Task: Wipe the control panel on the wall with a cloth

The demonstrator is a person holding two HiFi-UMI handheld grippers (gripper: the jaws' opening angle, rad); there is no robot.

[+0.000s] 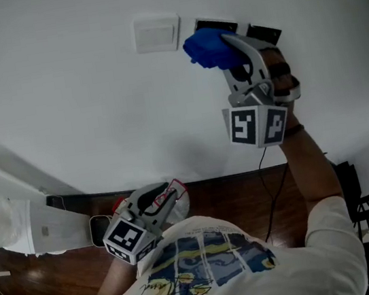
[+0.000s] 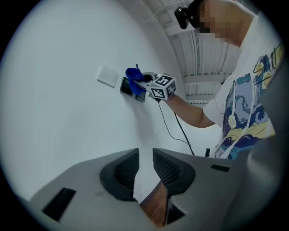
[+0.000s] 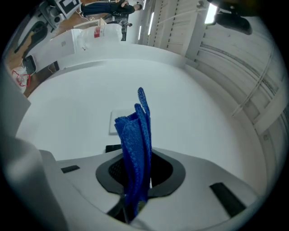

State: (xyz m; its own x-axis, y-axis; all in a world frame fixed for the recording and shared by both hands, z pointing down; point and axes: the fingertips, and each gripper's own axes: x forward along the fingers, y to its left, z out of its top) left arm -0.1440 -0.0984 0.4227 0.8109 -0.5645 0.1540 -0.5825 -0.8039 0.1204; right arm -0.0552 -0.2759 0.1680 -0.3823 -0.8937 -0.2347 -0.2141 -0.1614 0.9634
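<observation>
Right gripper (image 3: pixel 137 169) clamped on the blue cloth (image 3: pixel 134 149), up at the dark control panel (image 1: pixel 216 24) just right of the white switch plate (image 1: pixel 157 34); your left gripper (image 2: pixel 145 164) low, slightly parted, empty. Looks like the wiping step: press flat, sweep right

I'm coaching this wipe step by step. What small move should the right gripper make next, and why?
Probably slide the blue cloth sideways across the dark control panel: the right gripper is shut on the cloth, which sits bunched over only part of the panel.
</observation>
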